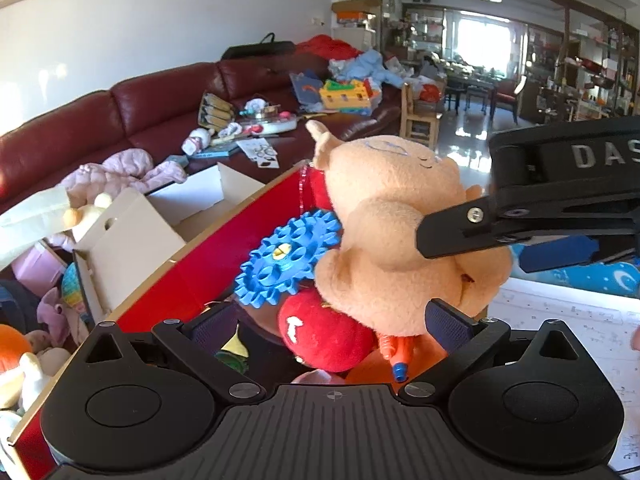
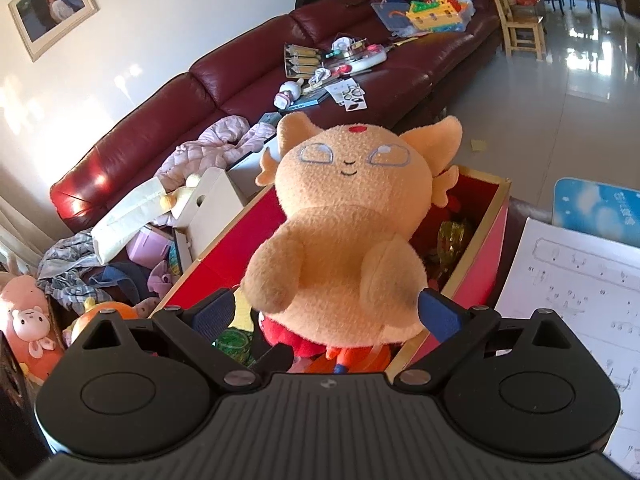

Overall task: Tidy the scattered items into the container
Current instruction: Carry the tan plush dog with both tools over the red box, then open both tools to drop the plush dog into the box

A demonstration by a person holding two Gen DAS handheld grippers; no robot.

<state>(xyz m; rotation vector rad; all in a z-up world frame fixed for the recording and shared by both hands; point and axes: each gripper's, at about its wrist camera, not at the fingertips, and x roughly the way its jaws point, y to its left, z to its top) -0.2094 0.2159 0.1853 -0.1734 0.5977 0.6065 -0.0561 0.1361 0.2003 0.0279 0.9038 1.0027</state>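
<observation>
Right wrist view: orange plush, stitched blue eyes, between the wide-spread right hand-held gripper fingers.

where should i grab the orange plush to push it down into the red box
Grip the orange plush across its round lower body, coming from the front along the right gripper line. The body is the widest, softest part and sits between the blue pads; the thin ears would slip. The left gripper is open beside it over the red box.
</observation>
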